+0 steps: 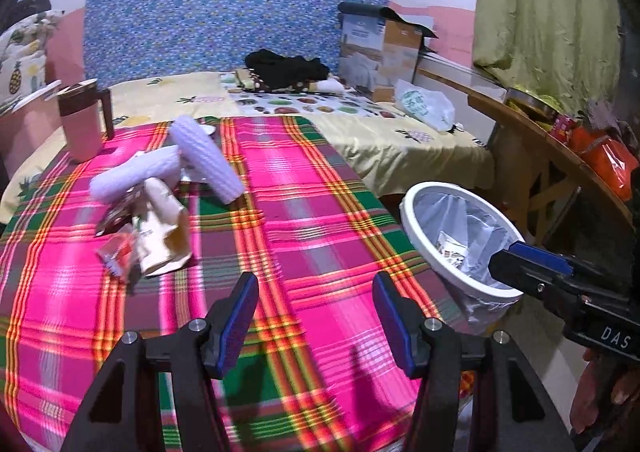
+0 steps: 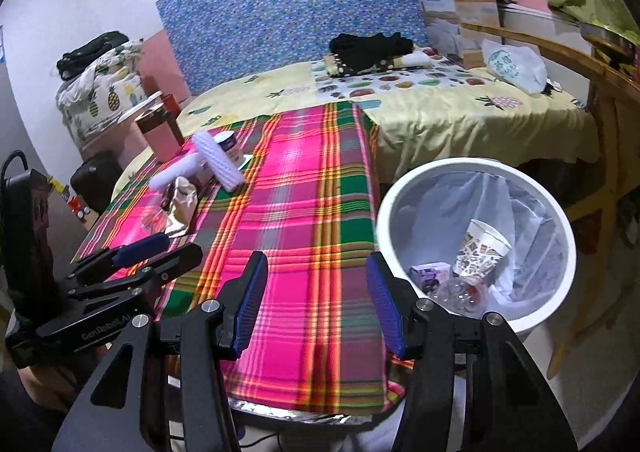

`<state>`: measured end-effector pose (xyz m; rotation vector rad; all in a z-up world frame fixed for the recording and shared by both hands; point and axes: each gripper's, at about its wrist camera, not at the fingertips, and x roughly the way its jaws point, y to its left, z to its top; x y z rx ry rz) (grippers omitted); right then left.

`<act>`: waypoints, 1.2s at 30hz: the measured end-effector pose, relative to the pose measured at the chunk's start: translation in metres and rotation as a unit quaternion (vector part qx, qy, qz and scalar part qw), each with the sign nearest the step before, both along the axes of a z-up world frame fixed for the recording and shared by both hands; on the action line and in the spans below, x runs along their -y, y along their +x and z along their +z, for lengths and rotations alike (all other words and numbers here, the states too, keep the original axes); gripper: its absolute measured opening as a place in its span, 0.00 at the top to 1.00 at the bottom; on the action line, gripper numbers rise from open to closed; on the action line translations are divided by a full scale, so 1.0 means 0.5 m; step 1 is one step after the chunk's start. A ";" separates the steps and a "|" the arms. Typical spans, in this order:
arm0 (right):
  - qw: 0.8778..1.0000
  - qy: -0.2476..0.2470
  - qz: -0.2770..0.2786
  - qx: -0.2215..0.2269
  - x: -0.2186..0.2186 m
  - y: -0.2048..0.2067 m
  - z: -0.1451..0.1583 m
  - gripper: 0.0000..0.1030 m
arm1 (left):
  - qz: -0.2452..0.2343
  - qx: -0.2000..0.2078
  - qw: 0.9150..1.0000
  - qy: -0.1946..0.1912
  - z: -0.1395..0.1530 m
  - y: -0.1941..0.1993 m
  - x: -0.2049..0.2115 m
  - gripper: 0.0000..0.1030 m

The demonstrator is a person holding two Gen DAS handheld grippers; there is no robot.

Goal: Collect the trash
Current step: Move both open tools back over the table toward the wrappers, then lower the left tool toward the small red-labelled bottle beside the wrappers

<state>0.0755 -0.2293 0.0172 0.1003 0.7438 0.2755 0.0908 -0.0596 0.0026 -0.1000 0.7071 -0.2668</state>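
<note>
While both grippers, left gripper (image 1: pixel 316 316) and right gripper (image 2: pixel 318 304), gape empty, we risk snagging cloth (image 1: pixel 304 188) or knocking mug (image 1: pixel 82 118) when reaching wrappers (image 1: pixel 152 232); bin (image 2: pixel 476 244) sits well apart.

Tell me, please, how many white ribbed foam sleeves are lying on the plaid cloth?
2. One foam sleeve lies tilted near the pink jug; the other lies beside it, touching the crumpled wrappers. More could be hidden under that pile.
</note>
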 end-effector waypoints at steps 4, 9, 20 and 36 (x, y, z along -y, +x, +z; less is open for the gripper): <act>1.000 0.006 0.014 0.002 -0.015 -0.001 -0.003 0.49 | 0.013 -0.002 1.000 0.005 -0.006 -0.009 -0.017 0.43; 1.000 0.003 0.018 -0.001 -0.030 0.003 -0.007 0.49 | 0.030 -0.009 0.999 0.008 -0.012 -0.015 -0.040 0.43; 0.998 0.014 0.066 -0.016 -0.081 0.020 -0.024 0.49 | 0.072 -0.019 0.997 0.007 -0.028 -0.020 -0.109 0.43; 0.994 0.006 0.110 -0.012 -0.132 0.059 -0.008 0.49 | 0.132 -0.019 0.991 0.014 -0.037 0.046 -0.216 0.43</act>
